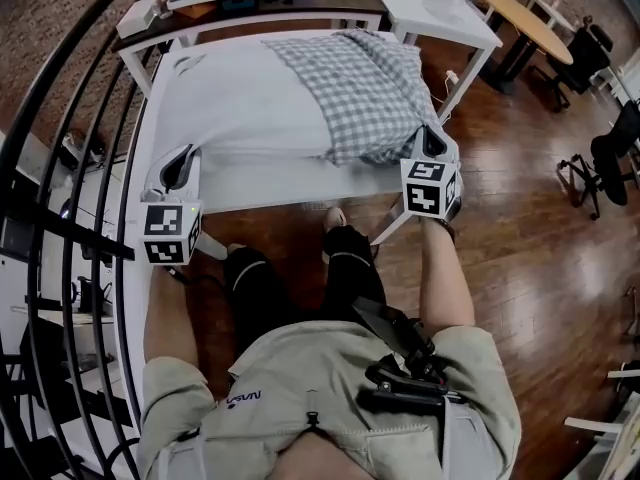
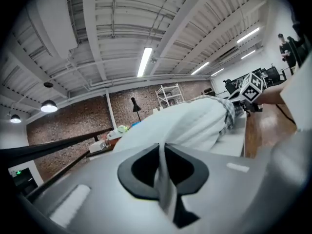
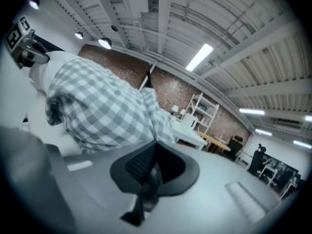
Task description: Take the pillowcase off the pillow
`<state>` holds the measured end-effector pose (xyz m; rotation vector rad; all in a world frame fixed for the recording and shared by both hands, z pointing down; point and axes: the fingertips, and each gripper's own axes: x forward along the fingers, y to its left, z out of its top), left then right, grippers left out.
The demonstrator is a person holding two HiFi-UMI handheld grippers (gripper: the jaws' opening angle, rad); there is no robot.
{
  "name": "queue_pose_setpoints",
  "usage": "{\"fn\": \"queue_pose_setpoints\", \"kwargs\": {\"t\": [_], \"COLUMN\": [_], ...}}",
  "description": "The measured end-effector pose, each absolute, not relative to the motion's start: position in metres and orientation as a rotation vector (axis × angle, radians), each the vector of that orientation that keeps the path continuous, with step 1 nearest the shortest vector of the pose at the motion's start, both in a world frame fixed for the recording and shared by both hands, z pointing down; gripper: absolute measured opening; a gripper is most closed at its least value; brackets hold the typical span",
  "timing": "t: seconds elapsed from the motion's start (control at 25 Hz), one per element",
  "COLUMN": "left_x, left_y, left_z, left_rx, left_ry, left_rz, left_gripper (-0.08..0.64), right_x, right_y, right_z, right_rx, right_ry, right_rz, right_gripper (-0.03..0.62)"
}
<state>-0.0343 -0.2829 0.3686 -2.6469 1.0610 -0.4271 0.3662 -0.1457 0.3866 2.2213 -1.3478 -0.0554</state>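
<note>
The left gripper (image 1: 178, 168) is pinching shut on a corner of the plump white pillow (image 1: 240, 98); the right gripper (image 1: 433, 146) is clamping the grey-and-white checked fabric pillowcase (image 1: 360, 83) above the white worktop (image 1: 290, 183).

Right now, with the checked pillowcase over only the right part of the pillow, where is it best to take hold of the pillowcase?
Take the pillowcase at its near right corner, coming from the near side, where the right gripper is shut on it. That end seems to hang loose past the pillow, so jaws catch cloth alone. The left gripper holds the pillow's bare left corner.
</note>
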Motion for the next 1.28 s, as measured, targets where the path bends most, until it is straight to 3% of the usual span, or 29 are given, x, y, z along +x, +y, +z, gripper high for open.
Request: {"fn": "queue_pose_setpoints", "kwargs": {"t": [0.24,0.48,0.8,0.88,0.96,1.04,1.16,1.28], "left_x": [-0.031,-0.007,0.018,0.008,-0.006,-0.010,-0.004,0.019], "left_y": [-0.264,-0.219,-0.215,-0.214,-0.215,-0.215,-0.226,-0.252], "left_z": [0.428,0.366,0.319,0.316,0.304,0.277,0.242,0.237], "left_rx": [-2.709,-2.687,-2.621,-2.587,-2.650,-2.751,-2.780,-2.759], "left_ry": [1.029,0.869,0.760,0.772,0.821,0.845,0.874,0.875], "left_rz": [-0.523,-0.452,-0.657,-0.725,-0.661,-0.456,-0.253,-0.215], "left_gripper": [0.035,0.150,0.176,0.210,0.227,0.189,0.189,0.231], "right_x": [0.356,0.352,0.345,0.346,0.349,0.351,0.352,0.348], "right_y": [-0.140,-0.136,-0.132,-0.131,-0.132,-0.134,-0.135,-0.132], "right_z": [0.439,0.434,0.429,0.429,0.430,0.428,0.425,0.421], "right_rx": [2.138,2.155,2.163,2.155,2.150,2.155,2.170,2.179], "right_ry": [-1.410,-1.516,-1.590,-1.605,-1.611,-1.616,-1.630,-1.655], "right_rz": [0.045,0.053,0.045,0.043,0.036,0.032,0.033,0.042], "right_gripper": [0.005,0.006,0.008,0.008,0.008,0.008,0.008,0.008]}}
